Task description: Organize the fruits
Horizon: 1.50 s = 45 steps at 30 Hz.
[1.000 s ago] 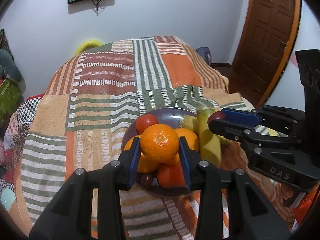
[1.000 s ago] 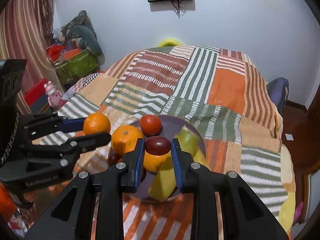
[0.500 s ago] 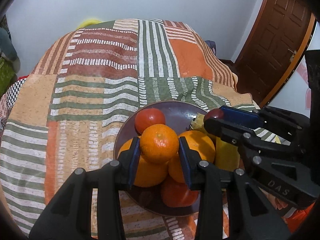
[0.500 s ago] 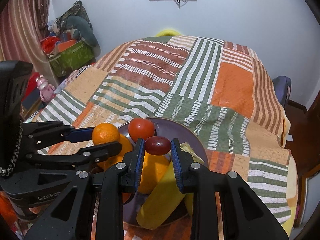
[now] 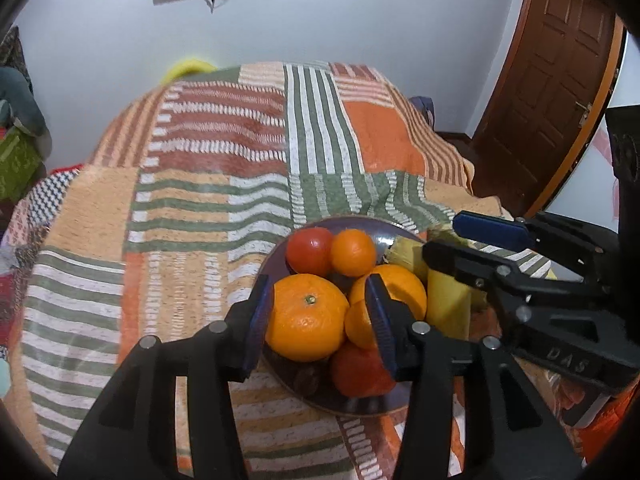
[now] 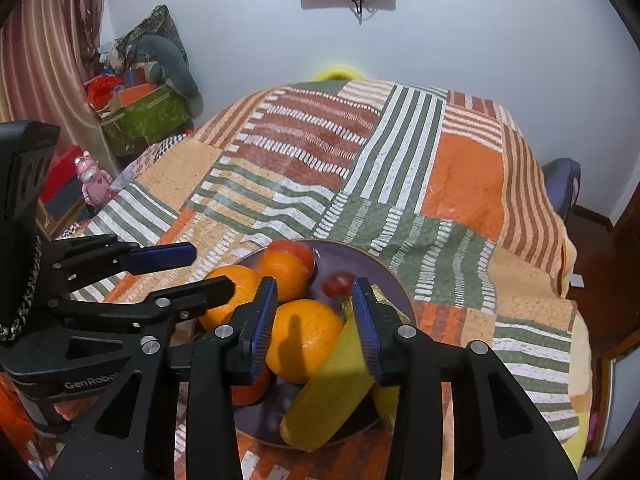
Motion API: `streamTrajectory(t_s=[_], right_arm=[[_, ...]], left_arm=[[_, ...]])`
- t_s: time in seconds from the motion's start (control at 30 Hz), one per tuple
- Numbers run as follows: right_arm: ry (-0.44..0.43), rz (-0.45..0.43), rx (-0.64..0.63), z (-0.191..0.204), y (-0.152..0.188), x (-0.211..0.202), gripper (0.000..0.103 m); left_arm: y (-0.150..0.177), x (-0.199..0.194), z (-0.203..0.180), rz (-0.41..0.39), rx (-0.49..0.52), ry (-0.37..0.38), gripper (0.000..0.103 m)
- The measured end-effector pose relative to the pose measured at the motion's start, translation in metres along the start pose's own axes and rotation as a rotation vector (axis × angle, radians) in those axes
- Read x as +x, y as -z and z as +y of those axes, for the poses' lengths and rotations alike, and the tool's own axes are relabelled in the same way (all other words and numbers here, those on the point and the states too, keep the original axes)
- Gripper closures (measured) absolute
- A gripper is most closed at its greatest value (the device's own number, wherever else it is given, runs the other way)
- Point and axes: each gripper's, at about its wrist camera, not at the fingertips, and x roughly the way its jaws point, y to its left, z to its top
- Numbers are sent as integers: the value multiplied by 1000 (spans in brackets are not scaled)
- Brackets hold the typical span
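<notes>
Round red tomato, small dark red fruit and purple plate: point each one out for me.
Round red tomato (image 5: 310, 251): left wrist view, middle of its skin.
Small dark red fruit (image 6: 338, 283): right wrist view, centre of fruit.
Purple plate (image 6: 380, 280): right wrist view, bare inner surface.

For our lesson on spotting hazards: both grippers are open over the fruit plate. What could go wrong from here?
The small red fruit looks blurred, perhaps rolling, and might leave the plate. The open left gripper straddles the large orange on the heap; pulling away carelessly could topple the pile.

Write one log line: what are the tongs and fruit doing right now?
left tongs: open, over plate | right tongs: open, over plate | small red fruit: on plate | oranges: piled on plate
</notes>
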Motion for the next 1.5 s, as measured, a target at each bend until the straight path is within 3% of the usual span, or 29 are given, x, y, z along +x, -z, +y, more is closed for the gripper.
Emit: streamTrajectory(t_s=[0.2,0.4,0.57,0.67,0.7,0.8,0.87,1.03,1.2,1.33,1.5], right_arm=[[-2,-97,39,0,-2,-51,67],[23,-236,51,13,3,-123,67],[62,-357,39,31,13,-178,67],[75,-435,35,43,22,-208,59],[74,-462,36,47,25,-218,57],[75,-512,36,55,32,-235,52],[85,-531,25,61,36,-243,49],[128,-574,26,67,43,-251,19],[134,-582,36,69,48,-253,13],[168,-599,30,73,51,-256,3],[172,-609,37,73,54,-261,0]], left_arm=[[-1,-61,-5,-119,-23,-18,56],[2,-144,-16,-292,-45,-31,56],[15,-205,-37,-415,-12,-85,56],[26,-236,-50,-471,13,-103,56],[30,-245,-54,-485,19,-105,54],[41,-270,-62,-529,21,-105,35],[48,-282,-68,-561,25,-117,31],[58,-298,-78,-588,35,-117,17],[67,-306,-83,-603,36,-135,4],[72,-307,-83,-597,32,-131,4],[74,-306,-82,-593,32,-134,4]])
